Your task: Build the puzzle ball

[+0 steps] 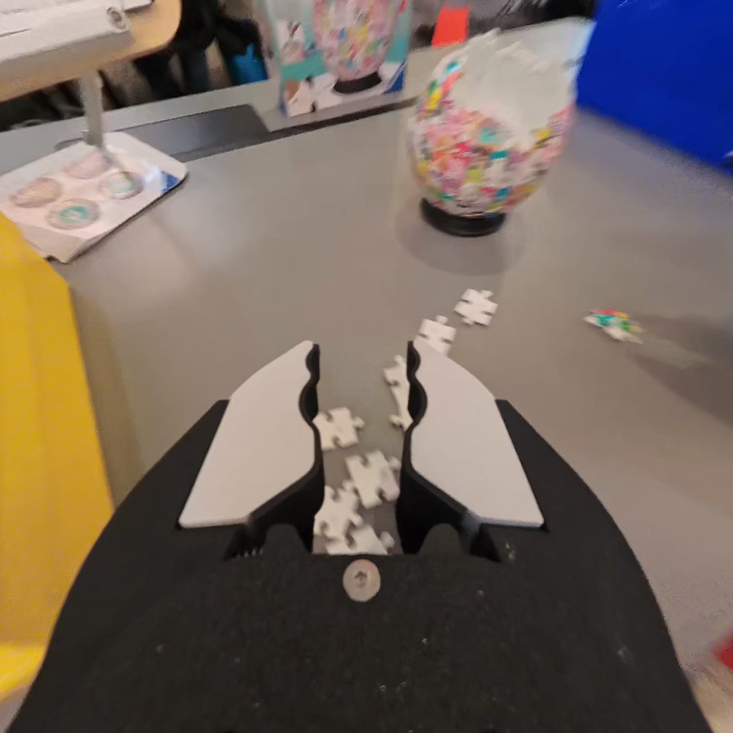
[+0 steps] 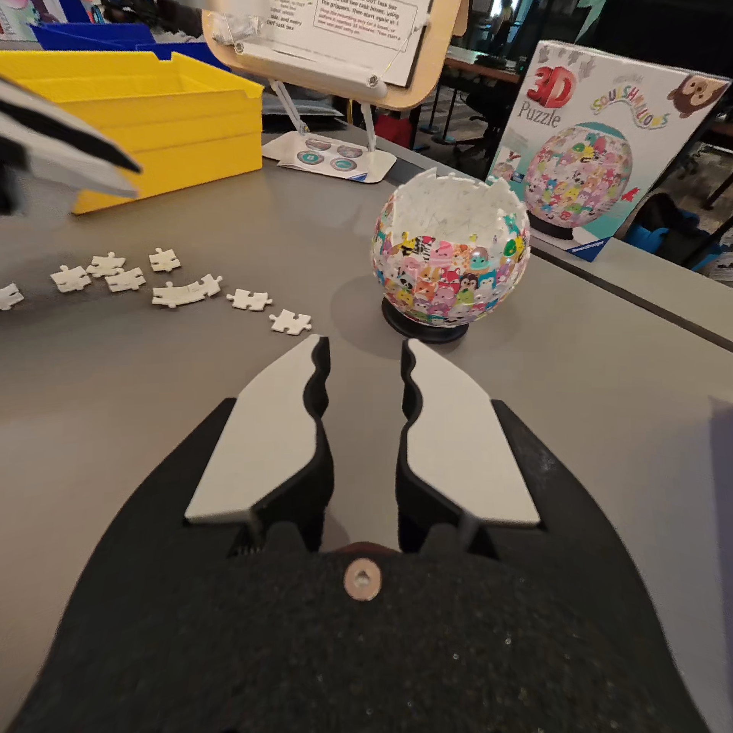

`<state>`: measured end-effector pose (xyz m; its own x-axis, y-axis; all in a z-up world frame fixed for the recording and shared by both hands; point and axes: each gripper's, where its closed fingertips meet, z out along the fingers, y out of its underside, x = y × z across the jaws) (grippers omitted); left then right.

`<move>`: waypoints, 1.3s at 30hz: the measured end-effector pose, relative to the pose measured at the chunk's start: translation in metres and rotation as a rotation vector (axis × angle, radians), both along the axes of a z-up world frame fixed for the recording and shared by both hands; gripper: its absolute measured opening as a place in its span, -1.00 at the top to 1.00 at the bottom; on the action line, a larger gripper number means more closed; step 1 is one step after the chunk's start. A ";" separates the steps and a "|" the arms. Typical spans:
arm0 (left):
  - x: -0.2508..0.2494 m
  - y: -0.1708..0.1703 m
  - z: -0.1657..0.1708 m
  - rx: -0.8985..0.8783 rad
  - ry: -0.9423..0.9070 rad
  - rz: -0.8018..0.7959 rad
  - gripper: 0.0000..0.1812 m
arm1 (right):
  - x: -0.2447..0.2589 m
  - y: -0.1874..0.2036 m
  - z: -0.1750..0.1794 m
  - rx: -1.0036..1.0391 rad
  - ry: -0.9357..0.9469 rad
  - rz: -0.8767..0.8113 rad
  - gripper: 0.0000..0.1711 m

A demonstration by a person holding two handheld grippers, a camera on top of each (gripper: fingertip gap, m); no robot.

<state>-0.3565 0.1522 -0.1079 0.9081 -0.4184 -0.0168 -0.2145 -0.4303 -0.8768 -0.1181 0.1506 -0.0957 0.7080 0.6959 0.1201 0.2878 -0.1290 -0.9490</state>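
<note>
The half-built puzzle ball (image 2: 450, 261) stands on a black ring stand (image 2: 426, 327); its lower half is colourful, its top is open with a white inside. It also shows blurred in the left wrist view (image 1: 490, 158). Several loose white pieces (image 2: 186, 293) lie face down in a row left of the ball. My right gripper (image 2: 365, 341) is open and empty, just in front of the ball's stand. My left gripper (image 1: 363, 351) is open and empty, hovering over loose white pieces (image 1: 369, 476). One colourful piece (image 1: 613, 323) lies to the right.
A yellow bin (image 2: 158, 115) stands at the back left, with blue bins (image 2: 91, 35) behind it. A clipboard stand (image 2: 337, 47) rests on a printed card (image 2: 329, 156). The puzzle box (image 2: 595, 150) stands behind the ball. The left gripper's fingers (image 2: 67, 154) show at the left edge. Measured from the fingertips, the colourful piece (image 1: 613, 323) is 9 cm or so from the right gripper and 20 cm from the left.
</note>
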 end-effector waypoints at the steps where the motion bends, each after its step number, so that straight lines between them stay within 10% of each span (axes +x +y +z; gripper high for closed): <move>1: -0.003 0.020 0.000 -0.028 0.039 0.028 0.51 | -0.001 0.000 0.001 0.005 -0.004 0.000 0.60; 9: -0.044 0.223 -0.003 -0.184 -0.030 0.404 0.33 | 0.007 0.001 0.004 0.004 0.043 0.023 0.60; 14: -0.093 0.287 -0.022 -0.123 0.004 0.698 0.24 | 0.009 0.001 0.004 -0.039 0.090 0.044 0.59; 23: -0.135 0.316 -0.069 -0.271 -0.162 0.848 -0.03 | -0.004 -0.004 -0.007 -0.011 -0.018 0.098 0.59; 31: -0.145 0.306 -0.079 -0.275 -0.135 0.816 1.00 | -0.005 -0.004 -0.011 -0.043 -0.004 0.111 0.59; 39: -0.104 0.265 -0.081 -0.334 -0.034 0.624 1.00 | -0.002 -0.003 -0.007 -0.064 0.044 0.103 0.59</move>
